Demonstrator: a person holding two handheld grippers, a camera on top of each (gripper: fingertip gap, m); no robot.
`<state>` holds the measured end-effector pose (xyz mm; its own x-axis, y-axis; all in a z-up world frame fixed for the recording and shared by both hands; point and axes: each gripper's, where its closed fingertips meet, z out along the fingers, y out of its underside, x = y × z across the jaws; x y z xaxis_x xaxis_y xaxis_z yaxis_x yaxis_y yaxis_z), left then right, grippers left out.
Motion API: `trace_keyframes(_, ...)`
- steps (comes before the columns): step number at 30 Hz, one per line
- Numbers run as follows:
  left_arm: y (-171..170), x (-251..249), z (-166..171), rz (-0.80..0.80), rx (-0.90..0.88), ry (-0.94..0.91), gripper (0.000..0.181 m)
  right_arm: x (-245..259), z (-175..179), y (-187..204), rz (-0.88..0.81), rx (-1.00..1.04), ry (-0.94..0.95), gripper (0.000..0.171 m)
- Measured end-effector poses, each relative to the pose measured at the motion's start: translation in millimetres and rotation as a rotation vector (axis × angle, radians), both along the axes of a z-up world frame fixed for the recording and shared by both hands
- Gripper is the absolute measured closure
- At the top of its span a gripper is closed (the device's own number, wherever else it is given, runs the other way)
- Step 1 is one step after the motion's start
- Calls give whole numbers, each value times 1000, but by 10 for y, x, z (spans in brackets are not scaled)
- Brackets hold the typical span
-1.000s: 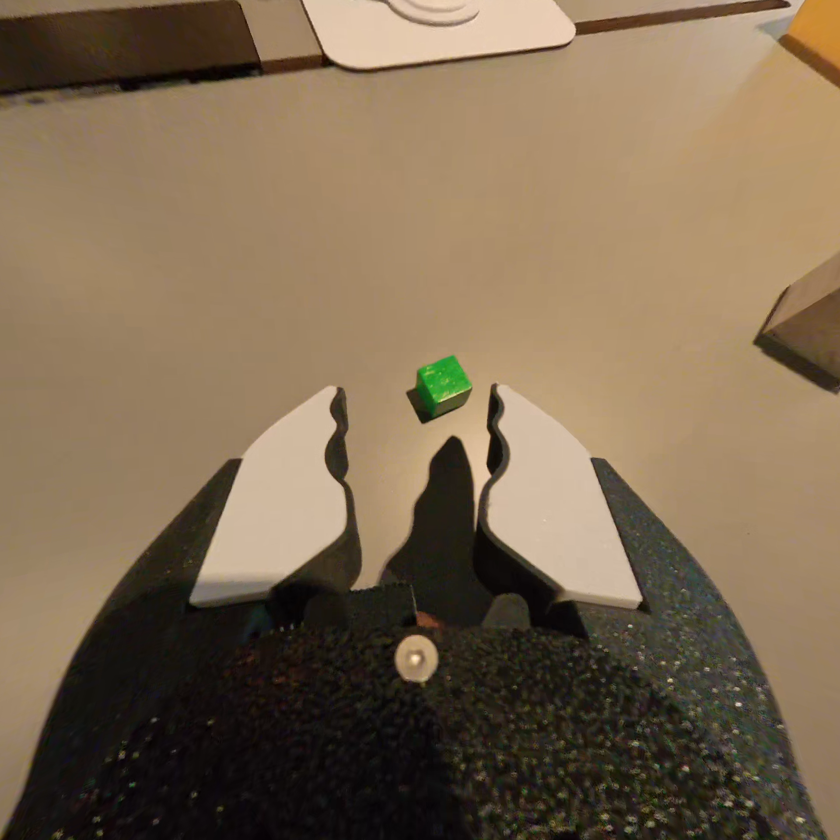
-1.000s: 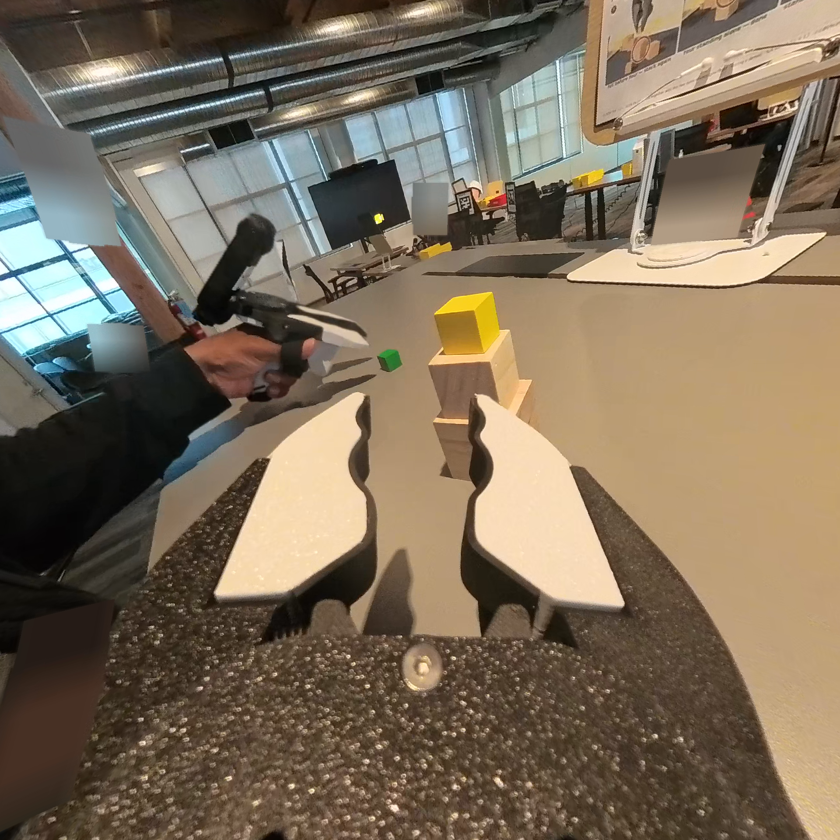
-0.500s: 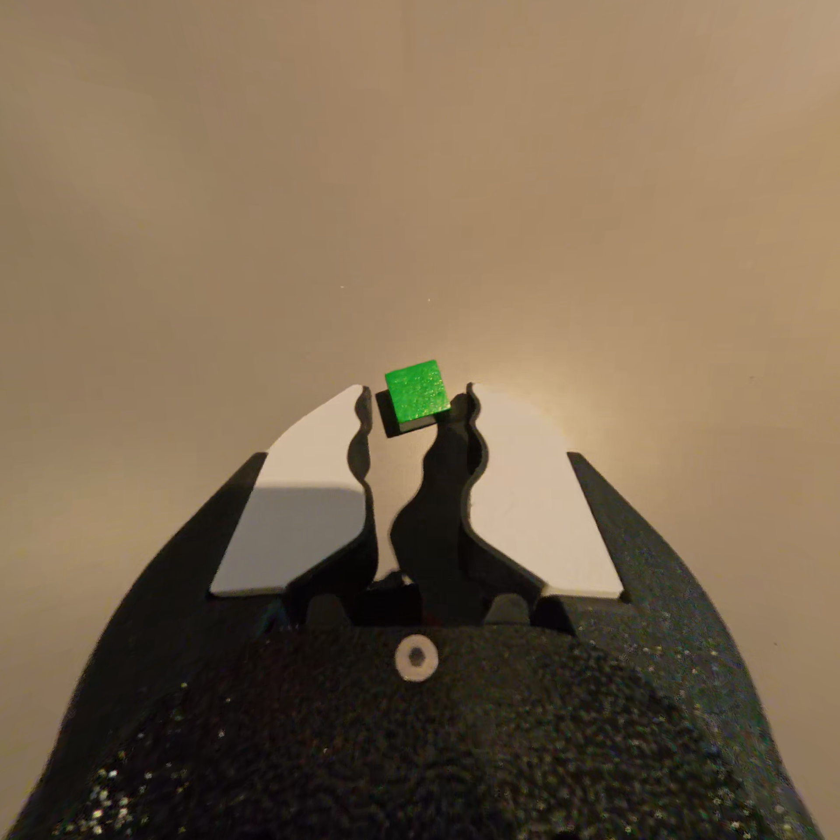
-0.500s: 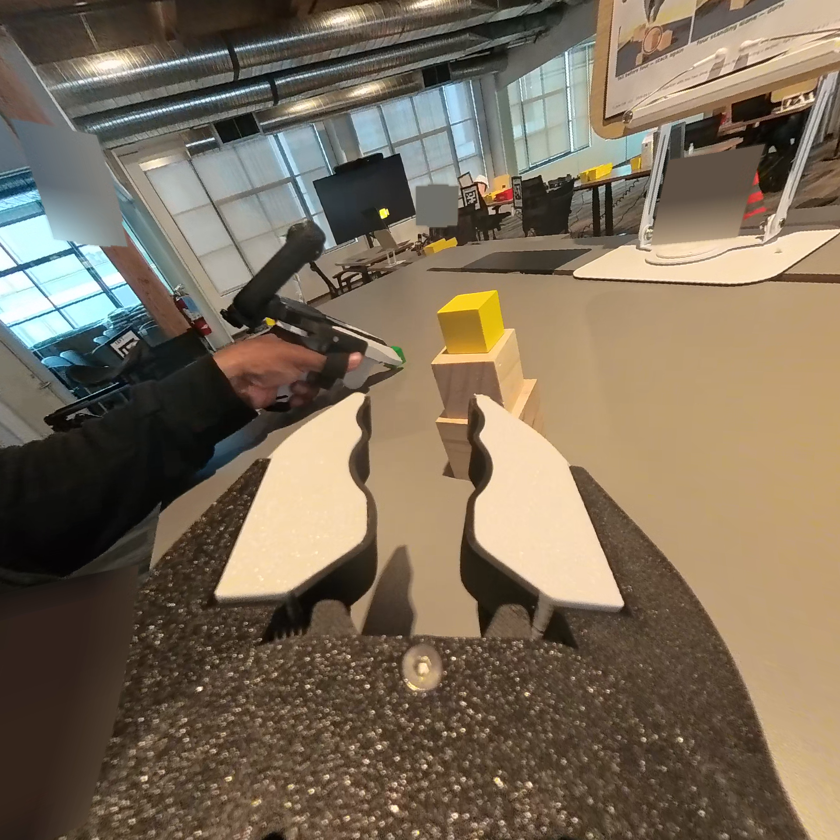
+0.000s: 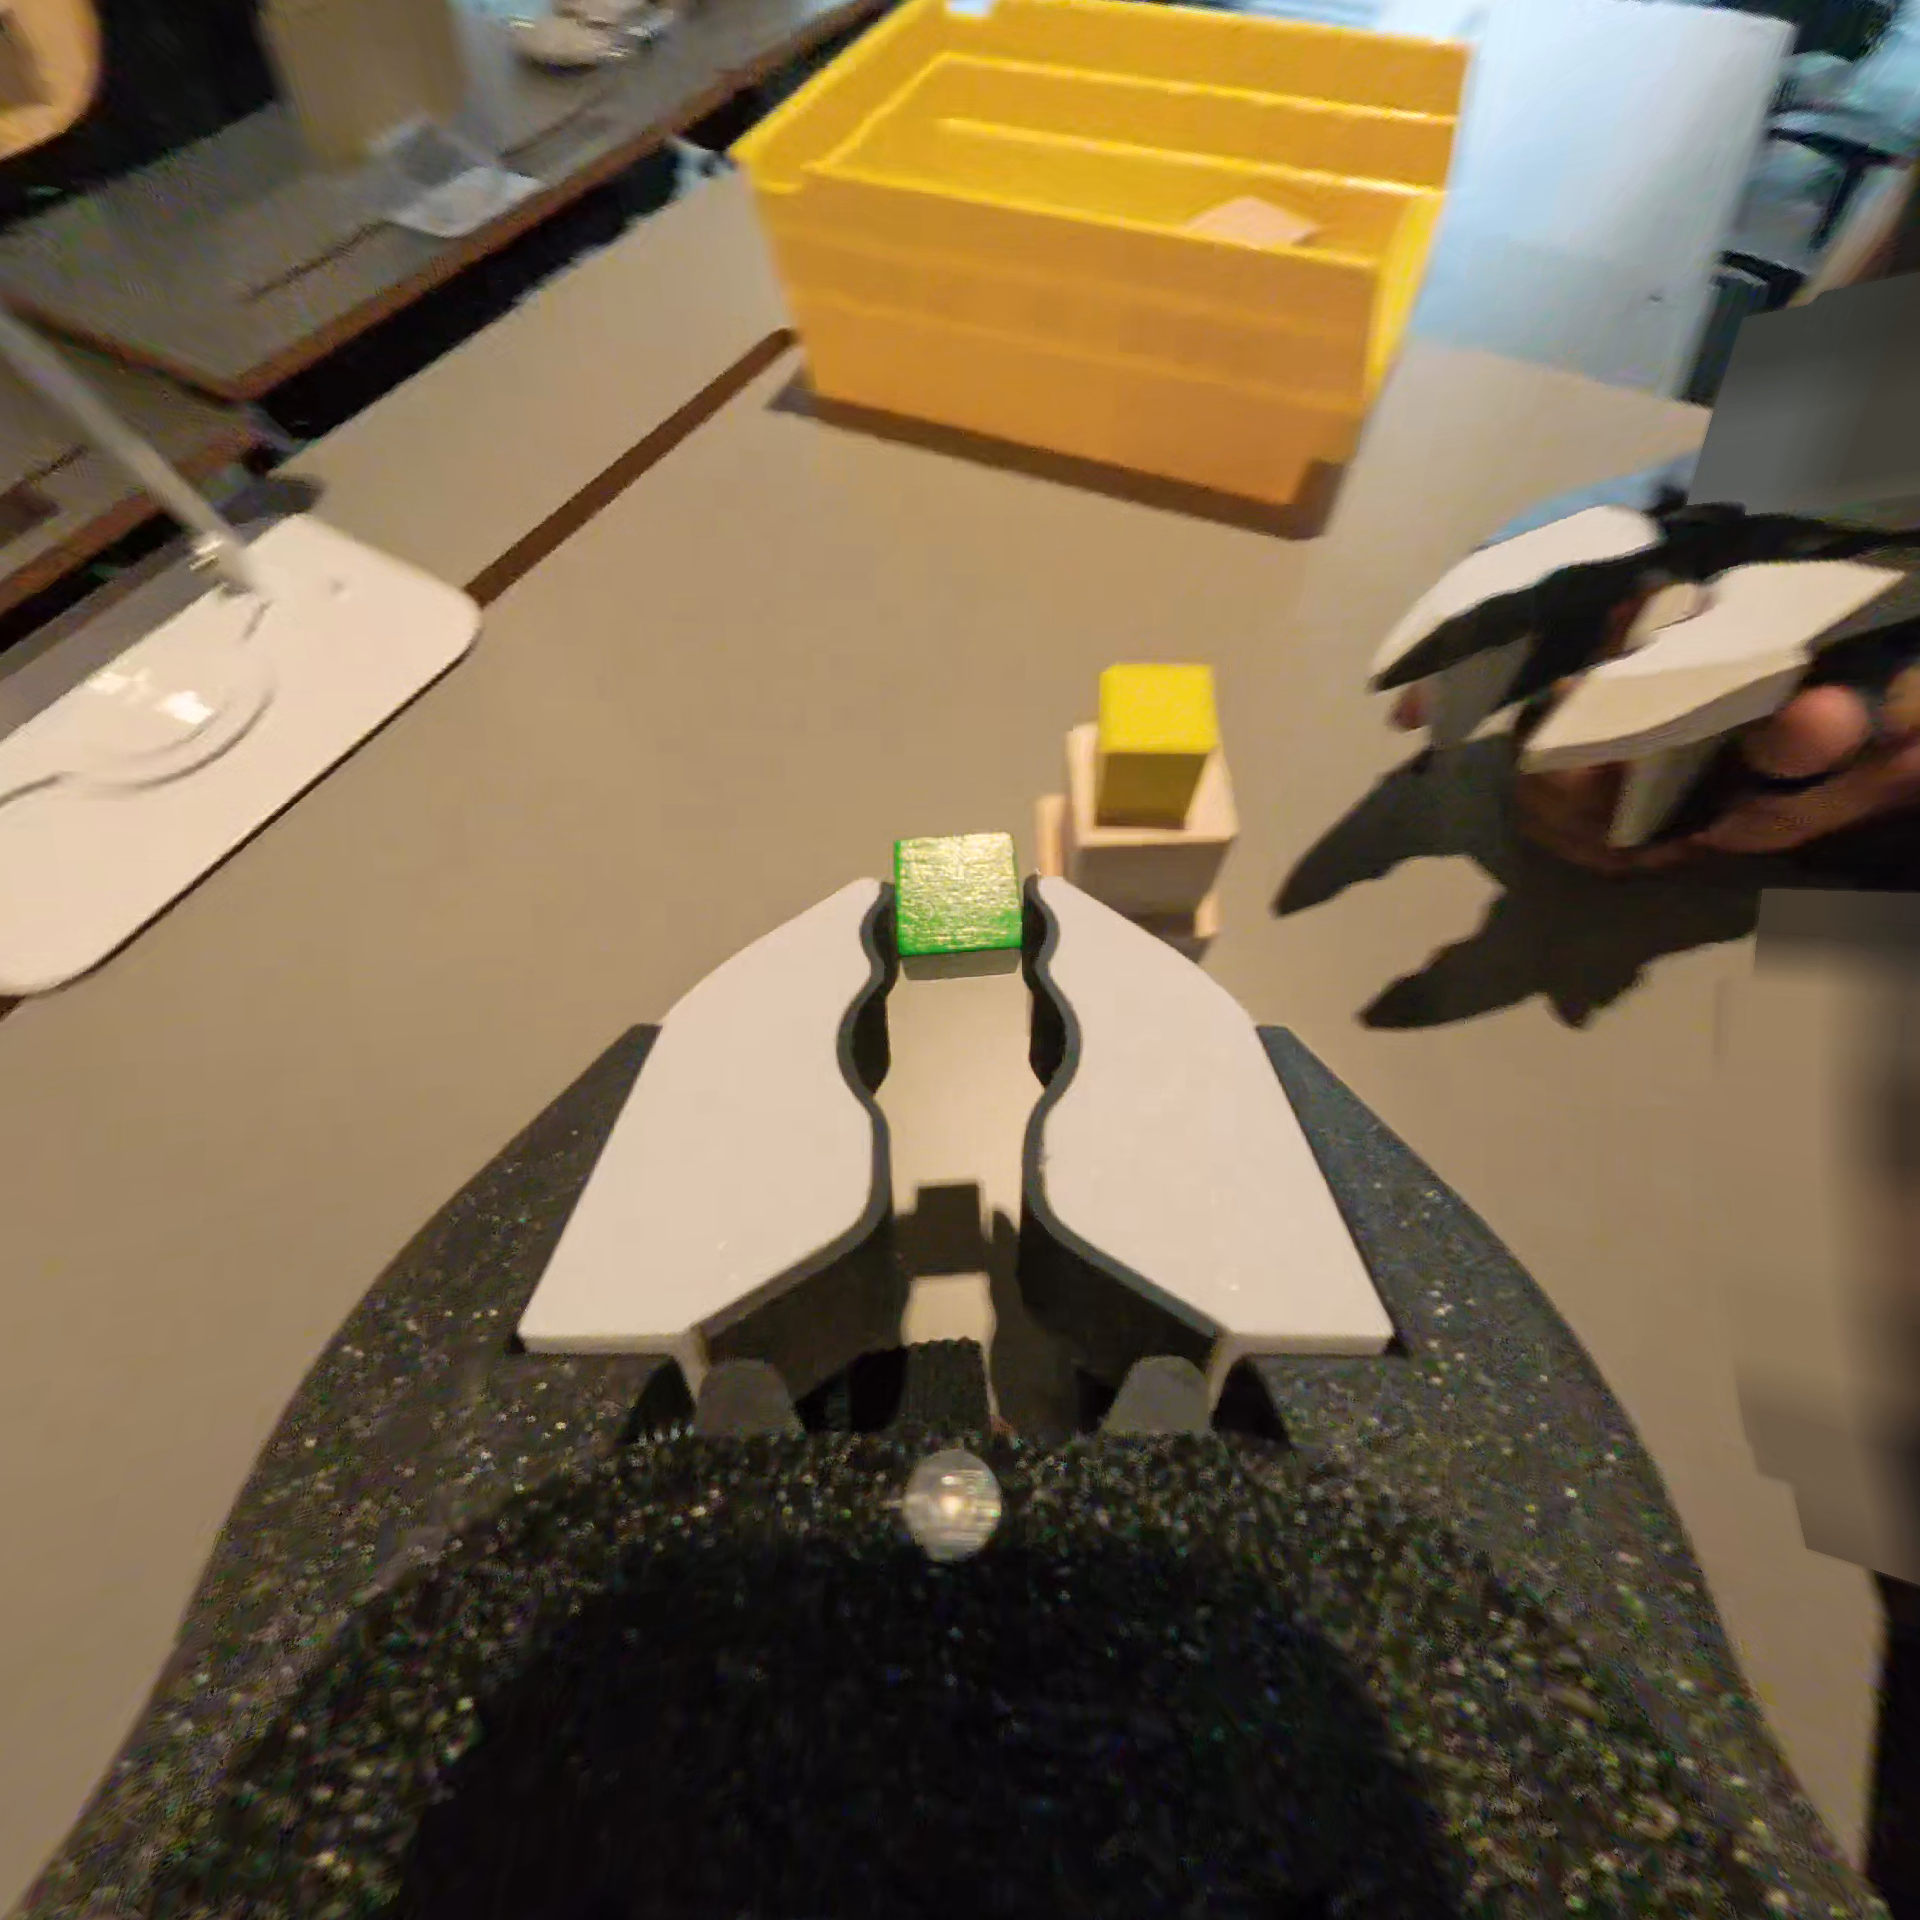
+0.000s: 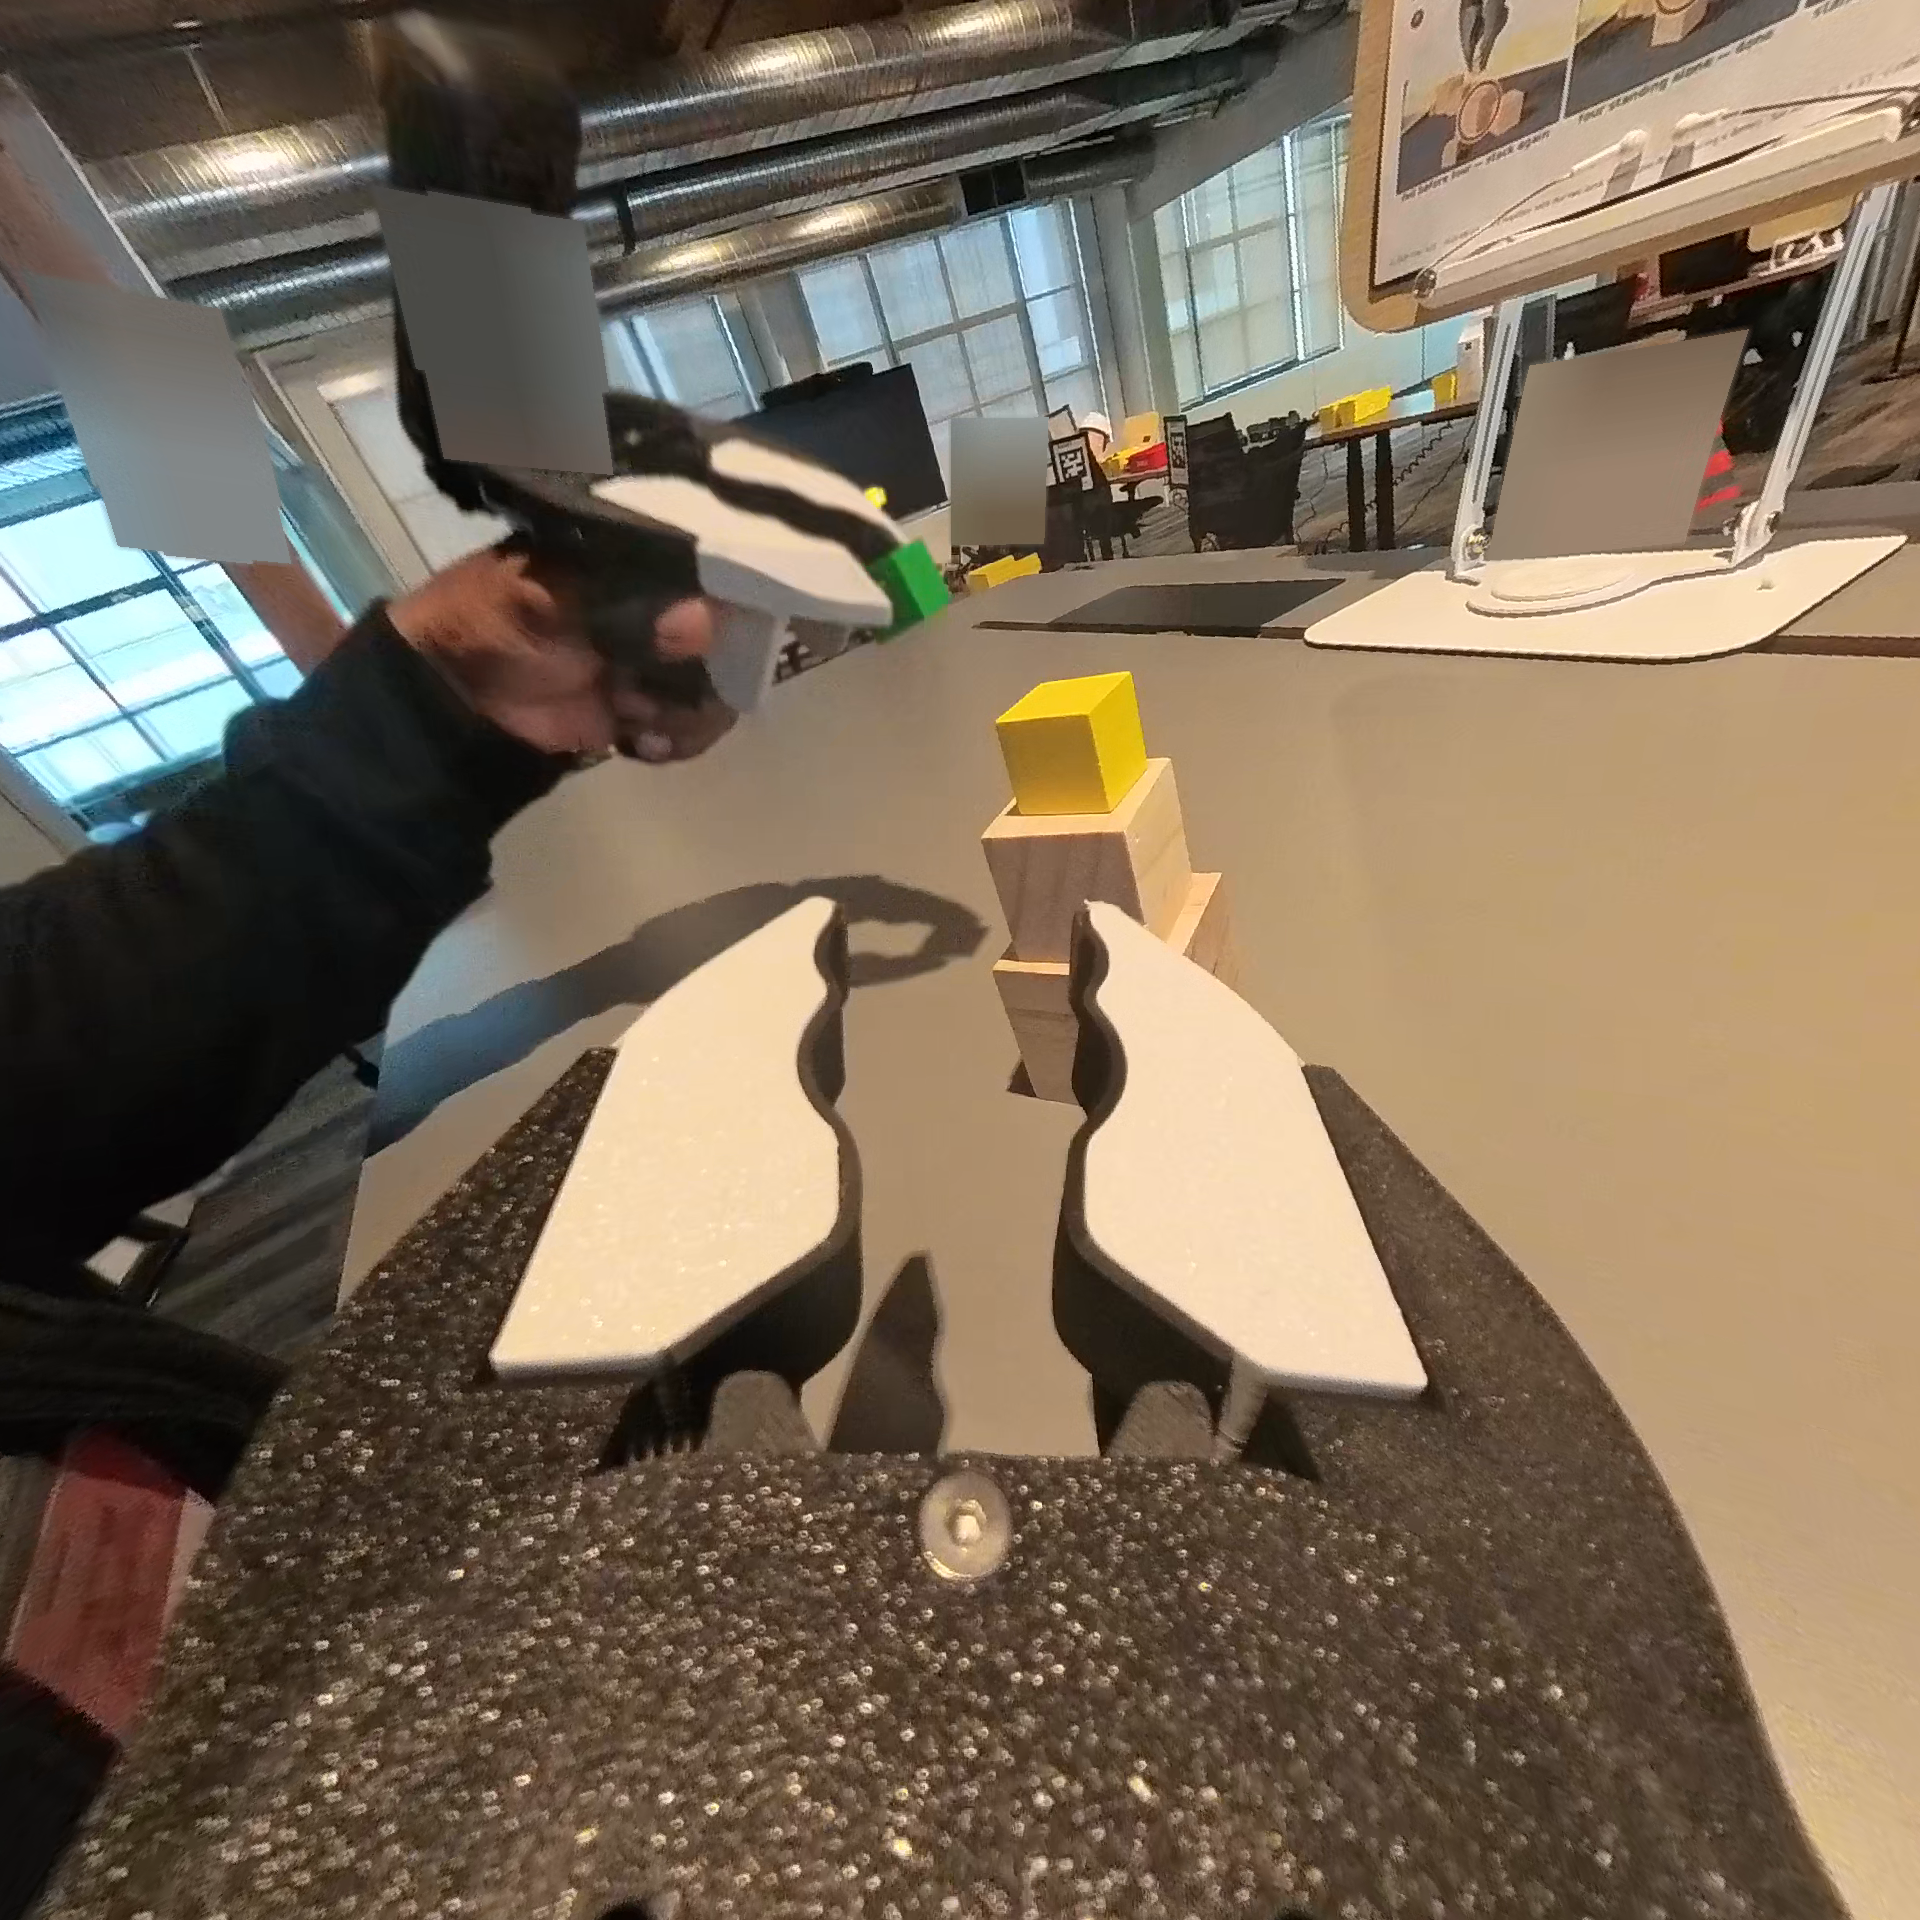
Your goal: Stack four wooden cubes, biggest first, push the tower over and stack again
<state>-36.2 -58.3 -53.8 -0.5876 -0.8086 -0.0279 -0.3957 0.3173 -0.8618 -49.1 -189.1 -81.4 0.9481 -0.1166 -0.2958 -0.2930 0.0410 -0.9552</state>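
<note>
your left gripper (image 5: 958, 902) is closed on the small green cube (image 5: 956, 891), pinched between the tips of its two white fingers (image 5: 727, 1122) at the centre of the left wrist view. in the right wrist view the same gripper (image 6: 883, 582) shows at upper left, carried in your hand (image 6: 540, 665) above the table (image 6: 1507, 935), with the green cube (image 6: 912, 587) sticking out past its tips and clear of the surface.

the tower stands just right of centre in both views. it has three cubes: a large plain wood cube (image 6: 1049, 1029) at the bottom, a smaller plain wood cube (image 6: 1081, 883) on it, and a yellow cube (image 6: 1075, 743) on top. in the left wrist view the yellow cube (image 5: 1155, 740) lies up and to the right of the green one, apart from it.

your right gripper (image 6: 961, 925) is parted with nothing between its fingers; its right finger (image 6: 1205, 1143) overlaps the lower cube in the frame, and you cannot tell whether it touches. in the left wrist view this gripper (image 5: 1475, 696) hangs at the right edge, apart from the tower.

a stack of yellow bins (image 5: 1101, 239) sits at the top of that view, and a white stand base (image 5: 208, 727) at the left edge.
</note>
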Motion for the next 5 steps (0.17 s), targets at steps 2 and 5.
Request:
trace_keyframes(2,-221,38,99,-87,11,44,159,0,9,-7,-2,7,-2,130)
trace_keyframes(5,-508,99,141,-192,22,104,159,2,25,-22,-4,21,-2,130)
